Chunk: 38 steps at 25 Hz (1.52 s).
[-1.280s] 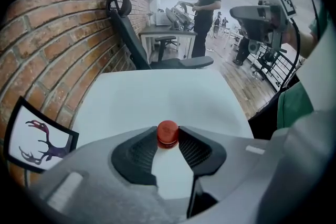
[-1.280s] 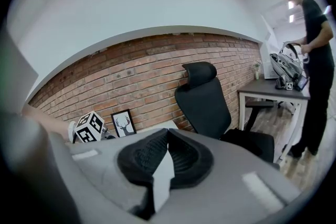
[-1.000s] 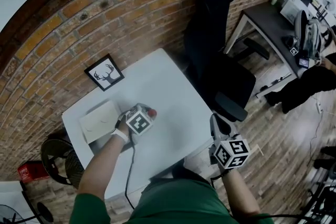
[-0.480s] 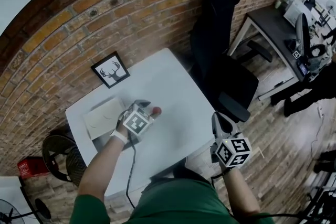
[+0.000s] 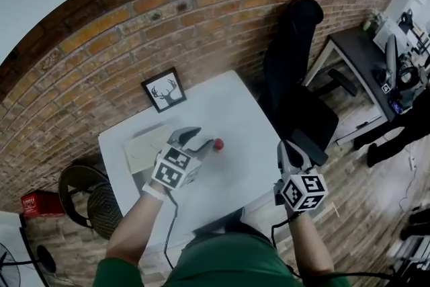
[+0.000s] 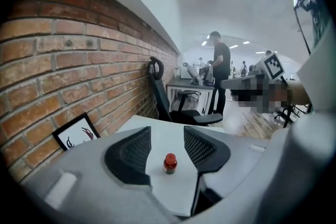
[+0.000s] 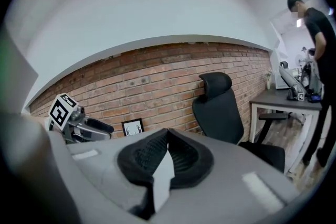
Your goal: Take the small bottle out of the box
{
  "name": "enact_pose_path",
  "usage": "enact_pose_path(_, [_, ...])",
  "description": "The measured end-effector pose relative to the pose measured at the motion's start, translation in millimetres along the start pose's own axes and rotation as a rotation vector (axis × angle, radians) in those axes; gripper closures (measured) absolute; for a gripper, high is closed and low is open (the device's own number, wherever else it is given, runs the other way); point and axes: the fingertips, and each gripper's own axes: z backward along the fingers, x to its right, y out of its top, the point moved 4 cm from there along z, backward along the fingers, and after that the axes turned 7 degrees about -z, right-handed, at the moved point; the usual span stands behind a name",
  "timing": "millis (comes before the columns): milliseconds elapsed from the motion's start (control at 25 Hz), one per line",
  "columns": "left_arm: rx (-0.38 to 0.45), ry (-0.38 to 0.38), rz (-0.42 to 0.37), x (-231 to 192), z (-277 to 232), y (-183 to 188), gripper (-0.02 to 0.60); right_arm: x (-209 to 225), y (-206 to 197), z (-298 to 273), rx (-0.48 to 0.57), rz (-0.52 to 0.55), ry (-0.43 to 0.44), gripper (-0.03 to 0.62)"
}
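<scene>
Closing left gripper (image 6: 167,130) short of bottle (image 6: 169,163)

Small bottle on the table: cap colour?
Red. The small bottle shows best in the left gripper view.

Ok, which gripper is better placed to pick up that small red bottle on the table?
Left. The left gripper has its jaws closing slightly and aimed at the bottle, which stands untouched just ahead of their gap. The right gripper is shut, off the table's edge.
</scene>
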Motion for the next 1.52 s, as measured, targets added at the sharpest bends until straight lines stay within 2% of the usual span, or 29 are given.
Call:
enact_pose_path(120, [0.079,0.033,0.082,-3.5,29.3,9.7,0.404,-20.4,10.2,-4.4,0.027,0.028,0.021,0.591])
enact_pose_path(240, [0.182,0.11,0.194,-16.8,61.9,15.7,0.475,-42.9,23.7,-3.3,0.081,0.079,0.03,0.591])
enact_pose_path(400, [0.296,0.211,0.245,-33.1,103.0,27.8,0.529,-72.0,47.3,2.8,0.158,0.146,0.045,0.591])
enact_pose_path(520, [0.366,0.245,0.235,-35.6,126.7,41.1,0.548,-89.5,64.1,10.8,0.207,0.173,0.054,0.591])
enact_pose_path(880, [0.55,0.292,0.139,-29.5,172.5,87.7,0.569,-125.6,106.2,39.0,0.318,0.213,0.054,0.591])
enact_pose_path(1080, [0.65,0.269,0.103,-24.7,183.3,112.0,0.572,-135.0,123.1,59.8,0.377,0.24,0.034,0.591])
enact_pose_path(1240, [0.685,0.242,0.093,-19.5,184.3,121.6,0.571,-138.3,129.9,75.7,0.416,0.25,0.01,0.591])
enact_pose_path(1520, [0.698,0.204,0.092,-10.7,177.2,127.9,0.572,-136.5,128.0,91.1,0.438,0.266,-0.011,0.591])
